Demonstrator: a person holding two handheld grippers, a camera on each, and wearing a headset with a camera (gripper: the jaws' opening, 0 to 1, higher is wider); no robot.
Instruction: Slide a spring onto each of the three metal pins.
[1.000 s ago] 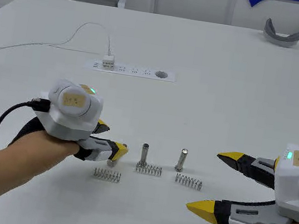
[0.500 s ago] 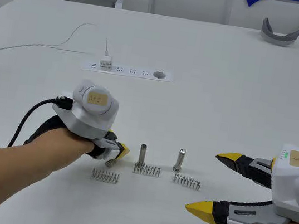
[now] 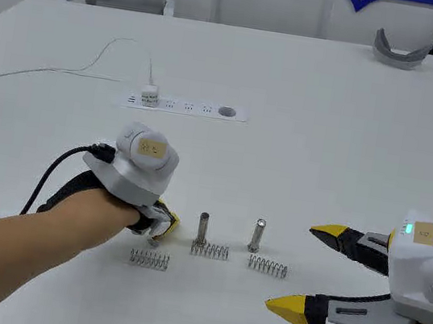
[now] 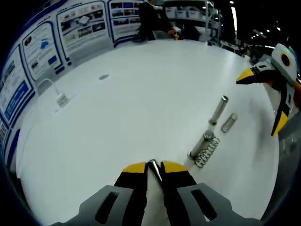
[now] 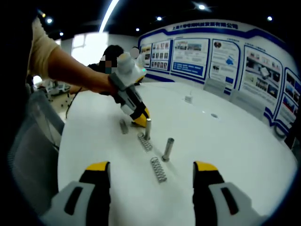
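Left tool point(image 3: 163, 224): clenched on the left pin point(image 4: 154, 167), yellow tips pinching its shaft, body tipped steeply above it.
Right tool point(image 3: 302, 268): released, jaws spread wide, hovering over the table point(image 3: 325, 146) to the right of the row, tips aimed left at it.
Pins: middle pin point(image 3: 203, 227) and right pin point(image 3: 256, 233) upright and apart from each other, neither carrying a spring yet.
Springs: left spring point(image 3: 149, 259), middle spring point(image 3: 210, 250) and right spring point(image 3: 268, 265) lying flat, each just in front of its own pin (whether the middle one touches its pin's base, cannot tell).
Open room: bare table between the right pin and the right tool; a wide bare stretch behind the row, reaching the power strip point(image 3: 177, 106) and its cable point(image 3: 93, 62).
Edges: far table edge well beyond the strip; row of pins in the near half, away from every edge in the head view.
Change from a second ago: left tool shifted right and reared up from a flatter pose; right tool spread as before; pins and springs in the same arrangement.
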